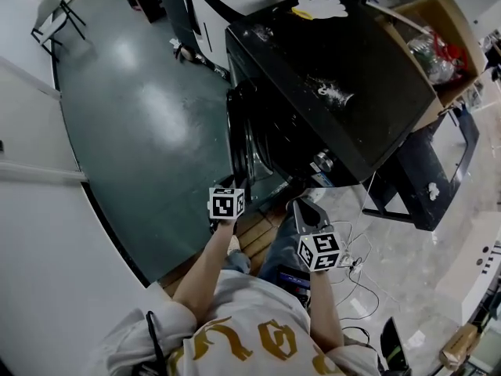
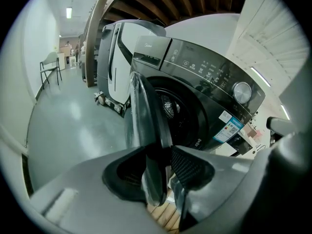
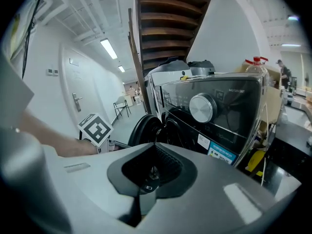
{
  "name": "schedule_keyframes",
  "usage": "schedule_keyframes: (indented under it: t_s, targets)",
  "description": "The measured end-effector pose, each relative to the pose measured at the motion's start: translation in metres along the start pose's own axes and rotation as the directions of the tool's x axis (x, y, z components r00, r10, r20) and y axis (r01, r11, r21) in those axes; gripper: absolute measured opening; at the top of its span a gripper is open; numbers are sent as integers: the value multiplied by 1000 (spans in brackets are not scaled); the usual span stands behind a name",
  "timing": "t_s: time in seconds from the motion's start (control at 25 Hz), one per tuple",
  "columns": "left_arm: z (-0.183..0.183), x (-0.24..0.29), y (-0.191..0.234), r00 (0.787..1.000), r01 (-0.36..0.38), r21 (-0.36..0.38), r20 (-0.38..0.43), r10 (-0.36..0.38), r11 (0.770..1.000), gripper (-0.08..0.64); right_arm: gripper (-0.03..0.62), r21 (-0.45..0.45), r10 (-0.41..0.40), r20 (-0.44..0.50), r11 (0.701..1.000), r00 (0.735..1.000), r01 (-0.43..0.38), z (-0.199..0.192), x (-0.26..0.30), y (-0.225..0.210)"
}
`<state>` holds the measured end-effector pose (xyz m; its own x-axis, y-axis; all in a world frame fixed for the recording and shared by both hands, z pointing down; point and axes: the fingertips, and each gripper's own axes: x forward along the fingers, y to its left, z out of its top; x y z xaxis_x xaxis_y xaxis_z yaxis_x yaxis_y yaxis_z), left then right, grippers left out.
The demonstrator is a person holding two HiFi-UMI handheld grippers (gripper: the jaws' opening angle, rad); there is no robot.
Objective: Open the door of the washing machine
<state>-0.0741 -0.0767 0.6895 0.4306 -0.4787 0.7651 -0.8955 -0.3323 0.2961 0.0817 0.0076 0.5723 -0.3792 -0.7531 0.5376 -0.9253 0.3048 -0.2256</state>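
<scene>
The black front-loading washing machine (image 1: 329, 77) stands ahead of me, with its control panel and silver dial (image 2: 242, 91) on the front. Its round door (image 2: 144, 111) stands ajar, swung out to the left, and shows as a dark edge (image 1: 243, 147) in the head view. My left gripper (image 2: 163, 174) is shut on the door's rim, which runs between its ribbed pads (image 2: 190, 167). My right gripper (image 3: 155, 147) is shut with nothing in it. It hangs in front of the machine's right half (image 1: 304, 206), apart from the door (image 3: 144, 128).
A wooden pallet (image 1: 254, 233) lies under the machine. Loose cables (image 1: 356, 265) run over the floor at the right. A cardboard box with bottles (image 1: 438, 45) and a black stand (image 1: 423, 178) flank the machine's right. A white appliance (image 2: 114, 57) stands behind it. A chair (image 1: 55, 18) is far left.
</scene>
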Motion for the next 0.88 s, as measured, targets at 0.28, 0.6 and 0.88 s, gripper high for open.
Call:
schedule_keyframes:
  t_s: [0.28, 0.6, 0.88]
  targets:
    - [-5, -13, 26, 1000, 6, -12, 12, -5, 1000, 158, 15, -12, 50, 6, 999, 999, -50, 6, 18, 24]
    - [-8, -27, 57, 999, 2, -38, 35, -1, 999, 152, 20, -48, 63, -7, 997, 998, -63, 17, 49, 42]
    - [-10, -44, 95, 998, -38, -70, 48, 41, 997, 149, 21, -63, 77, -19, 995, 997, -78, 24, 73, 64]
